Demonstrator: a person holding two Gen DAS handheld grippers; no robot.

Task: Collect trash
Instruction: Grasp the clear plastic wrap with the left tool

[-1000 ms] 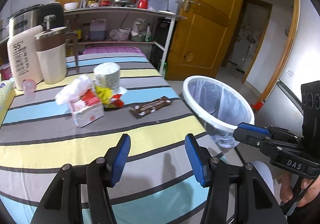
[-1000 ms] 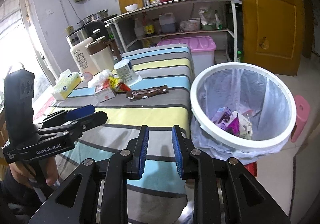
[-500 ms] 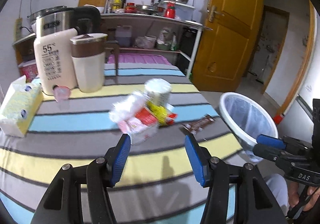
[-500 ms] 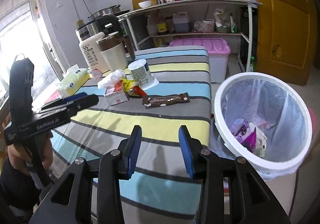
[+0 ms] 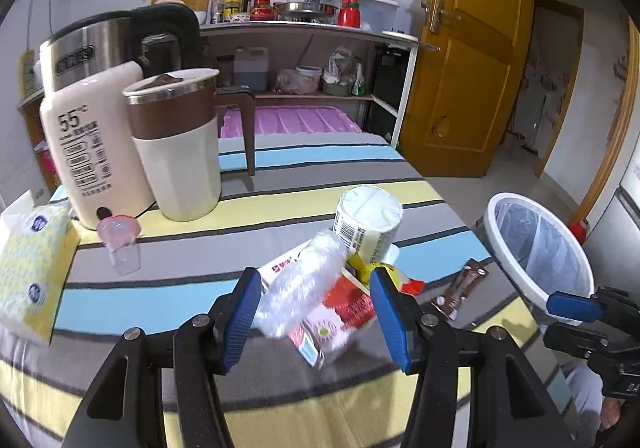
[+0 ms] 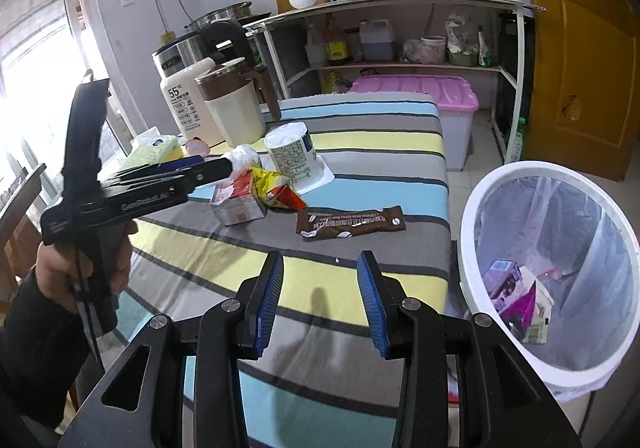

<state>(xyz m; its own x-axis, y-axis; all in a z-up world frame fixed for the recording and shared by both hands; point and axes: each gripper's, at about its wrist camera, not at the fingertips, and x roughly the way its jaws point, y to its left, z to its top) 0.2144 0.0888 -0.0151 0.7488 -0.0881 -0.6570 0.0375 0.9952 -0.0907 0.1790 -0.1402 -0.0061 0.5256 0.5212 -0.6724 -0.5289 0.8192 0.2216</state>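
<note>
A striped tablecloth [image 6: 372, 120] covers the table before a cluttered metal shelf rack [image 6: 400, 2], beside an orange wooden door [image 5: 468, 60], with daylight from a window [image 6: 36, 60] at left

A striped cloth covers the surface [image 6: 360, 276]. On it, a brown wrapper [image 6: 350, 223] lies flat near the edge by the bin. Just beyond it sit a small carton [image 6: 237, 204], a yellow-red packet [image 6: 276, 188], a crumpled white bag [image 5: 300, 288] and an upturned white cup [image 6: 291, 155]. Farther back stand a mug [image 5: 176, 144], a white bottle [image 5: 94, 152] and a tissue pack [image 5: 30, 268].
</note>
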